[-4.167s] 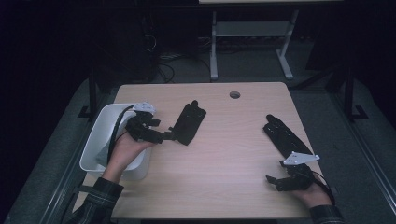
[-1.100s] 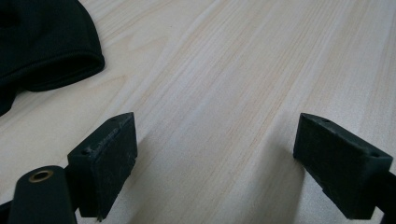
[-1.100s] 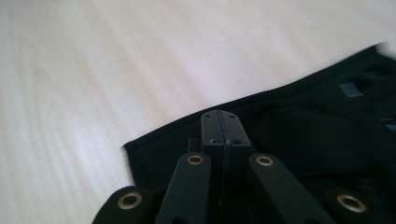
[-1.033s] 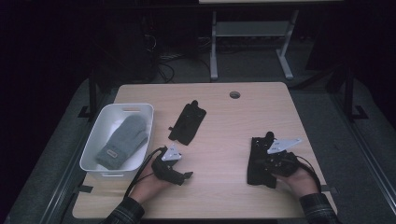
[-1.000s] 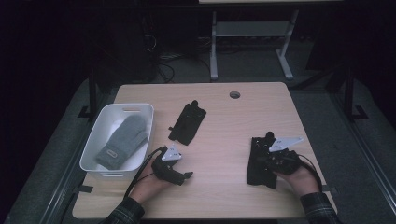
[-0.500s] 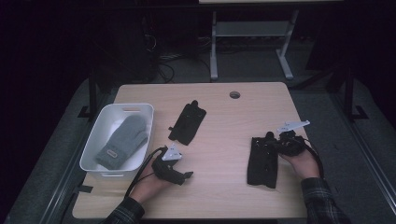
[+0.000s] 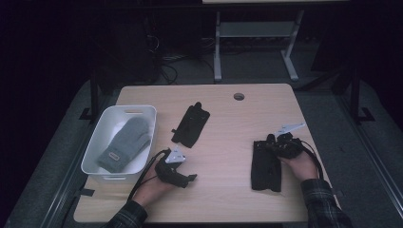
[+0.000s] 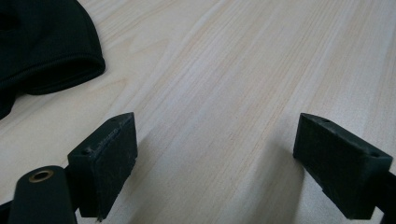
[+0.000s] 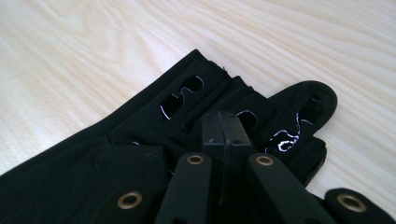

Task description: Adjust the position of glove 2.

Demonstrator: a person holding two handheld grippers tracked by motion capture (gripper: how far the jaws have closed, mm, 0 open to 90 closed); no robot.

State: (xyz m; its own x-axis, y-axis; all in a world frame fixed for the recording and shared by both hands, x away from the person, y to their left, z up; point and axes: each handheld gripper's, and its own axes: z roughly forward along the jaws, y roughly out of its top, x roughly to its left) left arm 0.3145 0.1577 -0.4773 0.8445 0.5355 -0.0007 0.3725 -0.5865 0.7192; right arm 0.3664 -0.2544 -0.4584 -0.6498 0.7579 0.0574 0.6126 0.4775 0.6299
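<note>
1. The right gripper (image 7: pixel 273 142) sits on the near right part of the table (image 7: pixel 228 128), on top of a black glove (image 7: pixel 266 164) lying flat there. In the right gripper view the jaws are pressed tight together right over the glove (image 9: pixel 140 140); can't tell if any fabric is actually pinched.
2. The left gripper (image 7: pixel 187 178) rests low at the near left, jaws spread wide with bare wood between them.
3. A second black glove (image 7: pixel 191 124) lies mid-table, well apart from the first. Its edge pokes into the left gripper view (image 8: pixel 42 51).
4. A white bin (image 7: pixel 102 137) at the left edge holds a grey mitten (image 7: pixel 124 145).
</note>
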